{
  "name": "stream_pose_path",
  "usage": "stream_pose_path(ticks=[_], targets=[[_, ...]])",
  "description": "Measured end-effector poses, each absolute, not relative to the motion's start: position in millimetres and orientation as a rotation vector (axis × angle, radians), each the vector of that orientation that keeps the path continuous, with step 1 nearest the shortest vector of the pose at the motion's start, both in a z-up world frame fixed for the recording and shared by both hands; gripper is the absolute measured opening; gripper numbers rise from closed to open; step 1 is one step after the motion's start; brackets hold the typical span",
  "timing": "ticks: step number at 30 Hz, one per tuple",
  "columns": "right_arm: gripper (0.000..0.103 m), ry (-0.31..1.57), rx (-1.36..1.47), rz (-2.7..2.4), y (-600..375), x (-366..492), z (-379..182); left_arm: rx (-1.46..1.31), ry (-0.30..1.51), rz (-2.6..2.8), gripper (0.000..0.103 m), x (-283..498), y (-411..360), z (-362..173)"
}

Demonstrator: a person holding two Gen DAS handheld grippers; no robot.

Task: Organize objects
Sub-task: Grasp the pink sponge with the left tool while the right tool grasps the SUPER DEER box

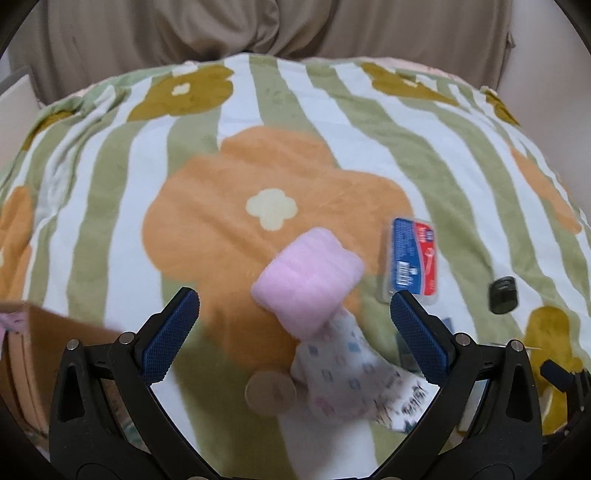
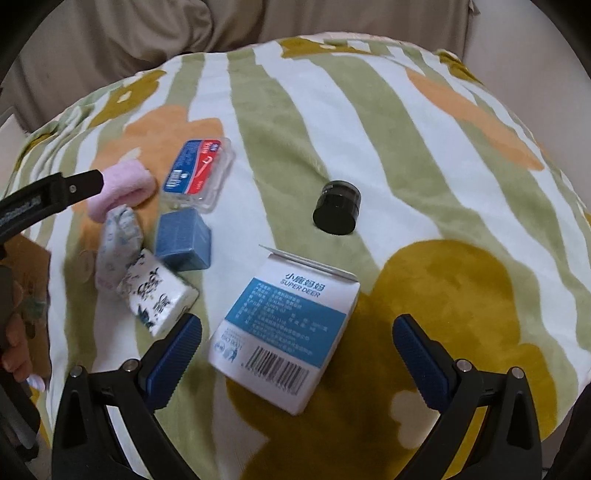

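A pink-cuffed patterned sock (image 1: 310, 291) lies on the flowered blanket (image 1: 229, 206), between the fingers of my left gripper (image 1: 295, 312), which is open and holds nothing. A red-and-blue floss-pick case (image 1: 412, 258) lies just beyond its right finger. In the right wrist view my right gripper (image 2: 297, 338) is open over a white-and-blue carton (image 2: 284, 332) lying flat. The sock (image 2: 120, 206), the floss-pick case (image 2: 197, 171), a blue box (image 2: 183, 239), a printed tissue pack (image 2: 157, 291) and a black jar (image 2: 337, 207) lie beyond it.
A brown cardboard box (image 1: 48, 332) sits at the left edge of the left wrist view. The black jar (image 1: 503, 294) lies at the right there. A beige sofa back (image 1: 258, 29) rises behind the blanket. A hand (image 2: 16, 350) holds the left gripper's handle at the left edge.
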State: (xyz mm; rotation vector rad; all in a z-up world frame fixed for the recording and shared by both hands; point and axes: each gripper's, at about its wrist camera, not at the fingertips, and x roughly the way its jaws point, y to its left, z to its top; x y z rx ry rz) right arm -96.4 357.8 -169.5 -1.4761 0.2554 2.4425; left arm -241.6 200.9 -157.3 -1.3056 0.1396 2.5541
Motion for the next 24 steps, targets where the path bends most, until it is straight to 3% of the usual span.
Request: stream_pose_path(ticks=[9, 11, 14, 15, 18, 24], targets=[[0.102, 0.226, -1.528, 2.362, 352, -119, -184, -1.383, 0.105, 2.504, 0.103, -266, 200, -189], [0.096, 0.232, -1.535, 2.362, 351, -121, -187, -1.382, 0.098, 2.495, 0.097, -268, 199, -191], [0.088, 0.218, -1.539, 2.352, 351, -122, -190, -1.393, 0.069, 2.443, 0.079, -272, 201, -196], [0.08, 0.208, -1.536, 2.349, 351, -121, -190, -1.393, 0.061, 2.428, 0.072, -272, 201, -196], [0.078, 0.242, -1.523, 2.36, 357, -119, -190, -1.379, 0.074, 2.42, 0.06, -271, 204, -196], [0.07, 0.301, -1.502, 2.389, 368, -116, -185, -1.357, 0.046, 2.421, 0.051, -270, 203, -190]])
